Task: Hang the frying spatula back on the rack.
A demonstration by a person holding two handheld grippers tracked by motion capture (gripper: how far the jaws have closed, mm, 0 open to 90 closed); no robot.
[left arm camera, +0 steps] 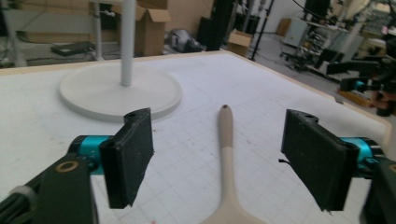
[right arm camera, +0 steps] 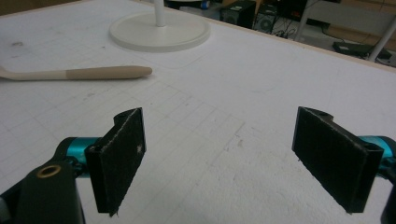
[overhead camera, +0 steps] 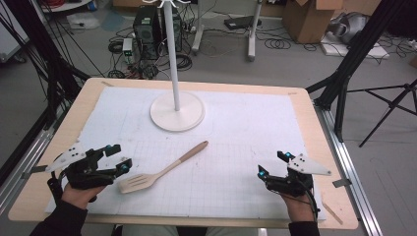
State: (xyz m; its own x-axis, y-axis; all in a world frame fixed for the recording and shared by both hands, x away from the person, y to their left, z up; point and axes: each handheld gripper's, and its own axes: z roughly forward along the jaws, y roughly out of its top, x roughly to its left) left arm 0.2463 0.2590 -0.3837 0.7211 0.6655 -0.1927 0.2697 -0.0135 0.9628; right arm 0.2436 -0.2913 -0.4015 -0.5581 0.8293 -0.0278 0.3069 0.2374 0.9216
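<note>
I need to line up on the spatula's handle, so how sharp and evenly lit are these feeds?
High view: even light, soft resolution, beige slotted spatula readable. Left gripper view: handle fairly sharp between the jaws, white round stand base soft, background blurred. Right gripper view: white gridded mat bright, slightly washed out, spatula handle clear at upper left.
</note>
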